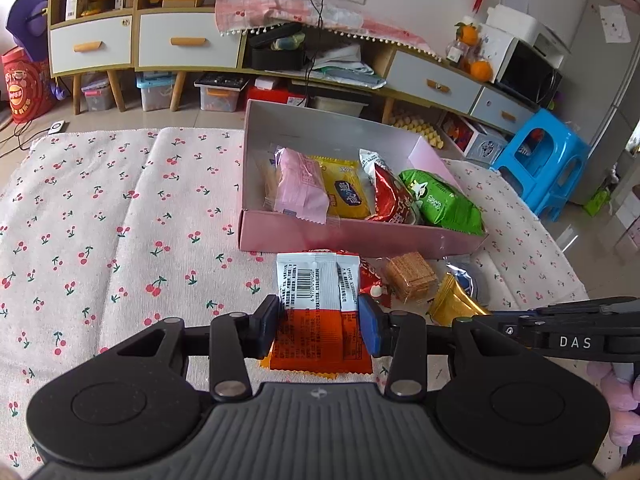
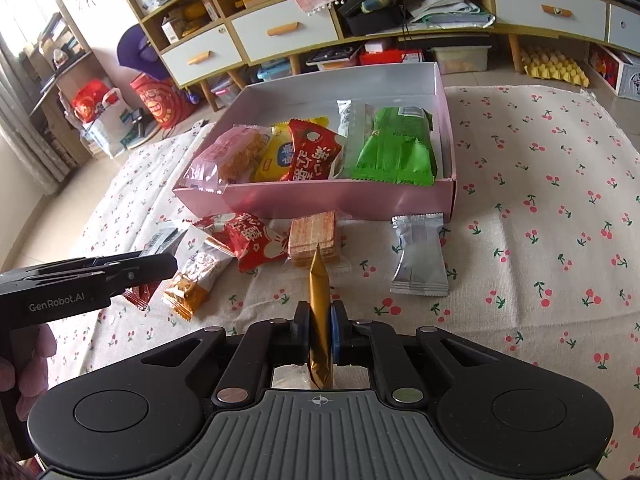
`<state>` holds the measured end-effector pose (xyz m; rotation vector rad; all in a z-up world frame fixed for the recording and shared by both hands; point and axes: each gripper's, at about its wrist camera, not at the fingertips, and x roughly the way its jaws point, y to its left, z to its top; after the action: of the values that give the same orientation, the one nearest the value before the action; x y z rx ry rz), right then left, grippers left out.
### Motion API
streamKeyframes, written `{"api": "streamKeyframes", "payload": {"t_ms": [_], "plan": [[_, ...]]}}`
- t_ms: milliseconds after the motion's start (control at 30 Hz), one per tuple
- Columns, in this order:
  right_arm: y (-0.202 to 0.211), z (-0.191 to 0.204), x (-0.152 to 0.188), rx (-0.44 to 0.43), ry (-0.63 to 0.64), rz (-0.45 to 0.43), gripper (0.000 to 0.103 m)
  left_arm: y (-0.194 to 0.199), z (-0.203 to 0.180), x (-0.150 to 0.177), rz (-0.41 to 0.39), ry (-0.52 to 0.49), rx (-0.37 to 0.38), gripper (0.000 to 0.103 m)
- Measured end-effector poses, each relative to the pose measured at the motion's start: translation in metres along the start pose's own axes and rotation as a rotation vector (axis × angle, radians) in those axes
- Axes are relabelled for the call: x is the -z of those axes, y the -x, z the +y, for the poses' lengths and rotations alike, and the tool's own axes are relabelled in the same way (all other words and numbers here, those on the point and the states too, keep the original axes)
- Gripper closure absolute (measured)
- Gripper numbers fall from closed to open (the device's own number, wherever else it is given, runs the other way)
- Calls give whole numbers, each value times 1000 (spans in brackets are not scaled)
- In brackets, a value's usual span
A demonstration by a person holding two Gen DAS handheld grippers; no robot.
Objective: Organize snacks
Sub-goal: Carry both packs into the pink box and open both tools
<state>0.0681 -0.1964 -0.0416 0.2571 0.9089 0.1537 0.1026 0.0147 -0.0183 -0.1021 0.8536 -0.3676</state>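
Note:
My left gripper [image 1: 319, 320] is shut on an orange and white snack packet [image 1: 316, 284], its barcode side up, just above the cherry-print cloth. My right gripper [image 2: 320, 320] is shut on a gold packet [image 2: 319, 280] that stands edge-on between the pads. A little ahead is the pink box [image 1: 360, 236], which holds pink [image 1: 300, 188], yellow [image 1: 346, 194], red [image 1: 390, 196] and green [image 1: 444, 200] packets. Loose in front of the box lie a red packet [image 2: 248, 240], a wafer block [image 2: 314, 236] and a silver packet [image 2: 418, 256].
The cherry-print cloth [image 1: 120, 220] covers the surface; its left part is bare. Behind stand a low cabinet with drawers [image 1: 180, 40], storage tubs beneath it and a blue plastic stool [image 1: 540, 160] at the right. A hand [image 2: 24, 364] holds the left gripper.

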Motion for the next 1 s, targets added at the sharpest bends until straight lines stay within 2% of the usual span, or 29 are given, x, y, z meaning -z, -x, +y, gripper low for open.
{"api": "streamKeyframes", "payload": {"t_ms": [367,667,1000], "plan": [[20,-2,-18,-64,-90,-28,93,2,-4,-14,-42,29,22,64],[25,-14,-45,-57,-184,-111,93,-10,-16,-27,-79,48,29,64],[6,-21,-75,-56,-271,-220,93,-33,-27,-39,-132,20,-7,64]]}}
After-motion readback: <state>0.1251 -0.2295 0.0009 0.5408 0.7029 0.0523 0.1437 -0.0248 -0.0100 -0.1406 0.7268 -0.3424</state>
